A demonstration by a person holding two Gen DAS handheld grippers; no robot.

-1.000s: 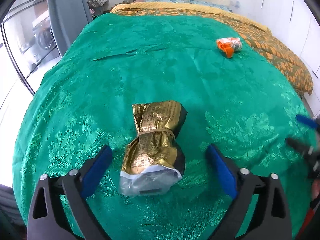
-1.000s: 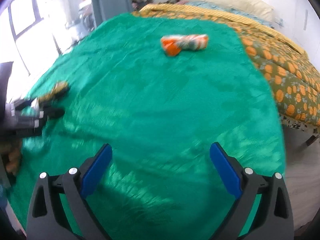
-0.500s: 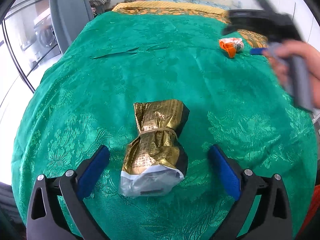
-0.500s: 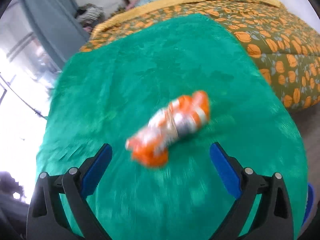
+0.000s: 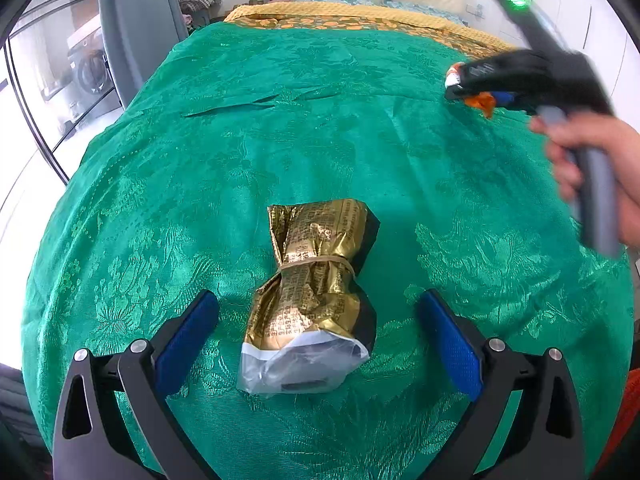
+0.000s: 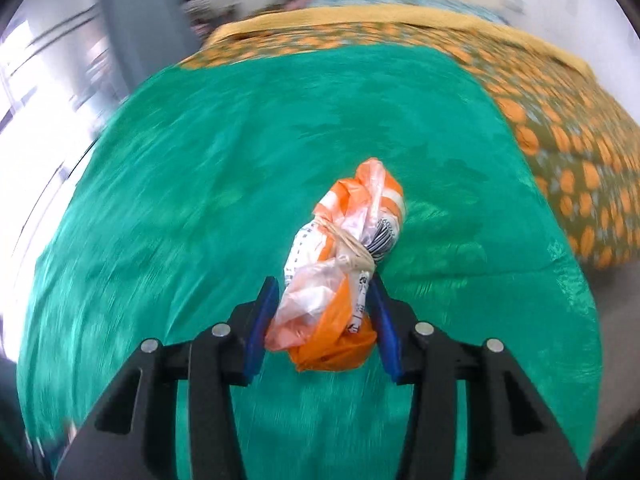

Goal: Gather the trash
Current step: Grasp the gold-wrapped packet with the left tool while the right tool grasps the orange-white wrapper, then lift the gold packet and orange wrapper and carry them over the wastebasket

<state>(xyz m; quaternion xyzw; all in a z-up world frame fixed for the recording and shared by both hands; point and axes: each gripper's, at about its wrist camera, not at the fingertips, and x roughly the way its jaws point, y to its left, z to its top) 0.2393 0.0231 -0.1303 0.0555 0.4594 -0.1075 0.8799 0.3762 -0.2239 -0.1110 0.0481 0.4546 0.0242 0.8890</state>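
Two bits of trash on the shiny green flower-patterned bedspread (image 5: 192, 184).

Near the front: a crinkly gold foil packet (image 5: 316, 292), pinched in the middle by a thin rubber band. Lying flat on the green cloth. Long way runs from close by to farther off, leaning a little to the right at the far end. Clear see-through end nearest, dark folded end farthest. Sitting right between the blue pads of the left gripper (image 5: 320, 334), but not touched by either pad. Wide apart, those pads, with green cloth showing on both sides of the packet.

Farther back and over to the right: a scrunched orange and white plastic wrapper (image 6: 340, 276), also tied round the middle with a pale rubber band. Long way points away and a bit to the right, fat orange end nearest, white and orange twisted end farthest (a barcode showing near the band). Squeezed at its near end between the blue pads of the right gripper (image 6: 324, 320), pressed in on both sides. Hard to tell whether resting on the green cloth or lifted just off it.

Past the green cloth, a brown quilt with orange round shapes (image 6: 560, 120), blurry in the right wrist view.
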